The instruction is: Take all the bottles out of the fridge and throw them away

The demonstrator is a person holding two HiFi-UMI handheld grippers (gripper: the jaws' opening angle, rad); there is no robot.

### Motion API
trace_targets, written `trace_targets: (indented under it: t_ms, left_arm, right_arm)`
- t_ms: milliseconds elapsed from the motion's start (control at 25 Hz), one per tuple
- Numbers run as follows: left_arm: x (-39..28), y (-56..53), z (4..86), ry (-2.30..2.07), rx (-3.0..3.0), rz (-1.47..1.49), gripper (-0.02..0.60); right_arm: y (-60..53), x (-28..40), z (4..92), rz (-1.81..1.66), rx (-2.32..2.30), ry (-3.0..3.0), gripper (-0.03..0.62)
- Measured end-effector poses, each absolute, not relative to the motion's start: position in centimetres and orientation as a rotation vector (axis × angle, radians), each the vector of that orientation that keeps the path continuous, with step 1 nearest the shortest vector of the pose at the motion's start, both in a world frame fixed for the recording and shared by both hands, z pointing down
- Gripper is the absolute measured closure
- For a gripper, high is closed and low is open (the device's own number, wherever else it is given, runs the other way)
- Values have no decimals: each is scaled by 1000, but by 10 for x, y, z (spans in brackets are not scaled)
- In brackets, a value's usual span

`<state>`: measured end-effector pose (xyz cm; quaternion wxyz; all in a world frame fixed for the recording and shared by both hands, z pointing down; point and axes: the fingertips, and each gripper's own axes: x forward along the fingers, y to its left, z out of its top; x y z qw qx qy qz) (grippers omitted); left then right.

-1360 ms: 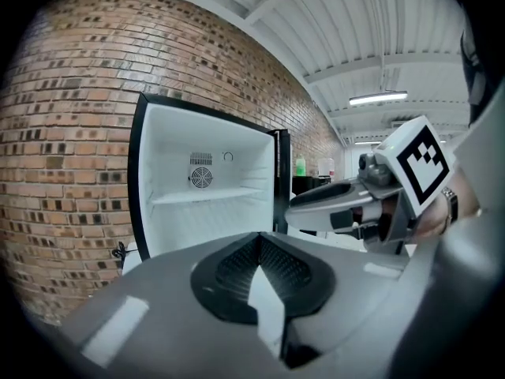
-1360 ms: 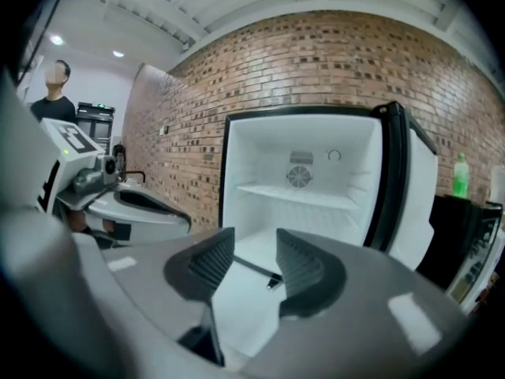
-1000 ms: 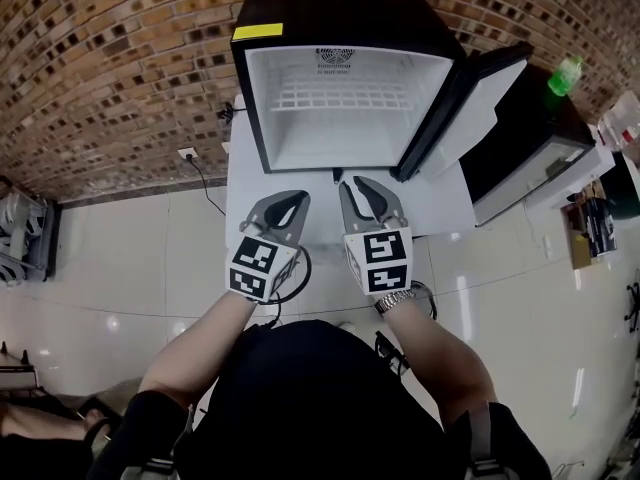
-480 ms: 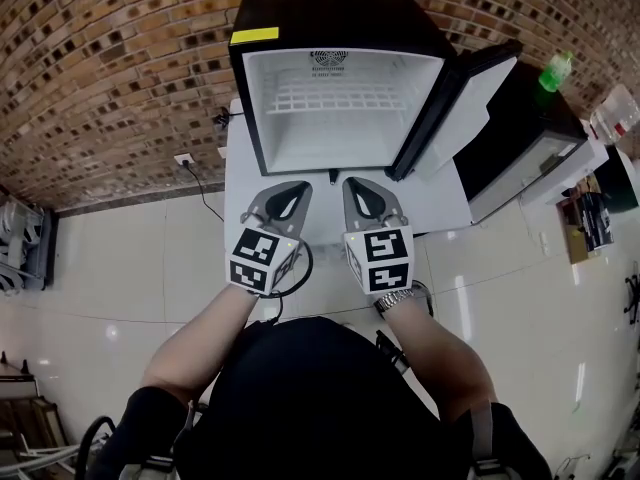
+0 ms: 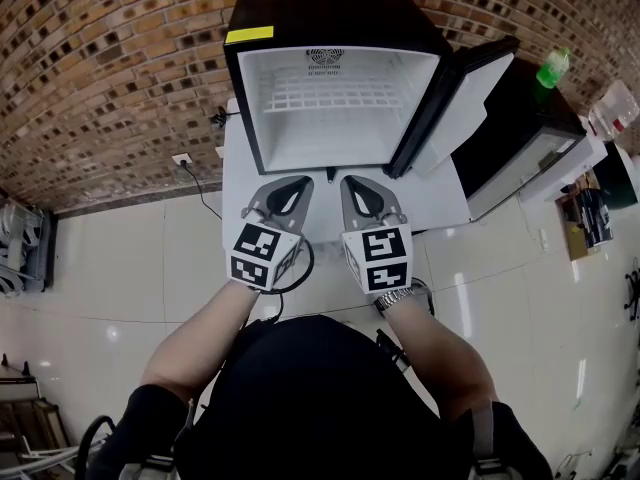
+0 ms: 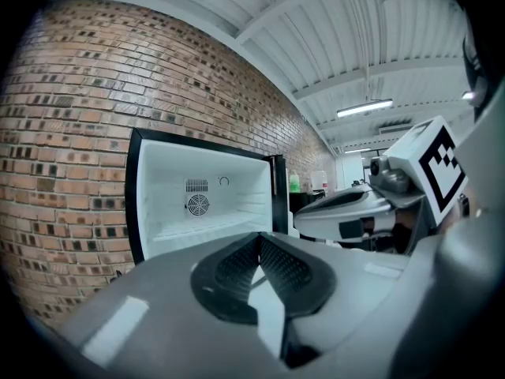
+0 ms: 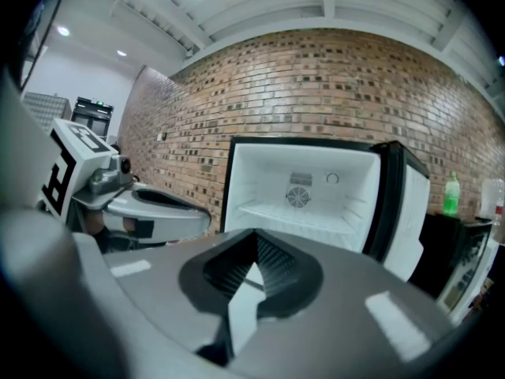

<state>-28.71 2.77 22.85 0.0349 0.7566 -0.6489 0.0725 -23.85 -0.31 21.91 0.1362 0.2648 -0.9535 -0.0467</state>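
The small black fridge (image 5: 335, 108) stands open with its door (image 5: 465, 103) swung to the right. Its white inside (image 7: 308, 196) holds a wire shelf and no bottles that I can see. A green bottle (image 5: 551, 68) stands on the black cabinet (image 5: 520, 128) to the right of the fridge, and also shows as the green bottle (image 7: 450, 193). My left gripper (image 5: 300, 181) and right gripper (image 5: 348, 180) hover side by side just in front of the fridge opening. Both are shut and hold nothing, with the left gripper (image 6: 259, 239) and right gripper (image 7: 256, 257) tips touching.
The fridge sits on a white platform (image 5: 440, 203) against a brick wall. A wall socket (image 5: 186, 154) with a cable lies at the left, near the floor. Cluttered shelves (image 5: 590, 218) stand at the far right. The floor is pale tile.
Both grippers have drifted slightly up toward the fridge opening. The right gripper's jaws have come together.
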Motion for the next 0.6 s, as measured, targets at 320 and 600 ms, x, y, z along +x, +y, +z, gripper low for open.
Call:
trace_targets:
  t_ms: [320,600]
  left_arm:
    - [-287,25,227,-1993,2332,229,578]
    - [-287,22,226,-1998,2333,227,578]
  right_arm:
    - [-5,-239,218,-148,770,-2763,592]
    - [-8,-239,217,-149,773,-2763,592]
